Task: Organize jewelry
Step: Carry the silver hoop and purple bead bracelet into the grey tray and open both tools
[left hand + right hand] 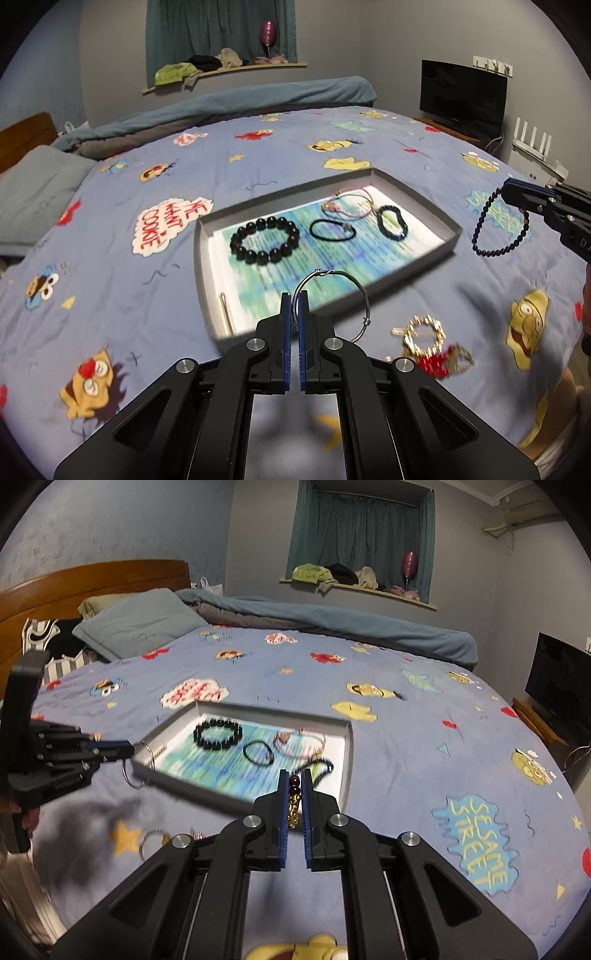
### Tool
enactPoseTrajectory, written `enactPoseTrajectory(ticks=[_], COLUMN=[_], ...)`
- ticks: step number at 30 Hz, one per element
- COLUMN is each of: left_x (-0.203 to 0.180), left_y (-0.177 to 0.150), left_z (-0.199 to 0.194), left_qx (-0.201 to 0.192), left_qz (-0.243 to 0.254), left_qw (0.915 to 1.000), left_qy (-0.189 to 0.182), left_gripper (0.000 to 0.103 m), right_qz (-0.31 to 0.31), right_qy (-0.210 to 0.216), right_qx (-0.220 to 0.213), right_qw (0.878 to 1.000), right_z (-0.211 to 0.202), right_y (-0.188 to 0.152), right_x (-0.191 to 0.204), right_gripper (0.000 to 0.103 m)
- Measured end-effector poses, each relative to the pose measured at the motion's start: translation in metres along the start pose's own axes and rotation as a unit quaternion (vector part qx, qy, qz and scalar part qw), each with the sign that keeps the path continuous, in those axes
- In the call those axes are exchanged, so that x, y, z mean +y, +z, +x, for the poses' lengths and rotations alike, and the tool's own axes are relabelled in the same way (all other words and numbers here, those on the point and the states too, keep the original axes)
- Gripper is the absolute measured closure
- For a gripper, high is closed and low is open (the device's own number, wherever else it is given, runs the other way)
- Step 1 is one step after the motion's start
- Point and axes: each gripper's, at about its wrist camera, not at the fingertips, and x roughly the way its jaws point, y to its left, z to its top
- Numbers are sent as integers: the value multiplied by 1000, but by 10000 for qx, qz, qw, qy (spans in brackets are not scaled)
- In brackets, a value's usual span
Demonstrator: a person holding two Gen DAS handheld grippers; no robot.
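Note:
A grey tray [417, 192] lies on the bed; it also shows in the right wrist view [347, 753]. In it lie a black bead bracelet [264, 240], a thin black band [332, 230], a pink cord bracelet [351, 205] and a dark braided bracelet [392, 220]. My left gripper [294, 299] is shut on a thin silver bangle [364, 295], held above the tray's near edge. My right gripper [294, 775] is shut on a small dark bead bracelet [498, 229], which hangs beside the tray's right side. Gold and red jewelry [428, 343] lies on the sheet near the tray.
The bed has a blue cartoon-print sheet [147, 306]. A pillow [140, 626] and a rolled blue blanket [332, 624] lie at its far side by the wooden headboard [96, 579]. A TV [463, 94] stands past the bed's right edge.

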Motion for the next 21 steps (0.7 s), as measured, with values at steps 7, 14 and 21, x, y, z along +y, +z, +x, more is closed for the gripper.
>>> enactPoseTrajectory(ticks=[7,14,21], left_x=[7,19,30], left_y=[21,24,16], left_z=[34,66,91], left_qx=[163,422,712], left_qz=[-87,-237,-444], left_qw=[9998,9987,9964], left_qy=[26,141,114], left_gripper=[99,99,99], right_qz=[92,8,57], right_qy=[103,284,398], right_qx=[-68,21,329], right_qw=[9999,9996,9986], right_z=[31,68,107], right_y=[24,32,20], right_x=[4,27,37], right_gripper=[97,97,97])
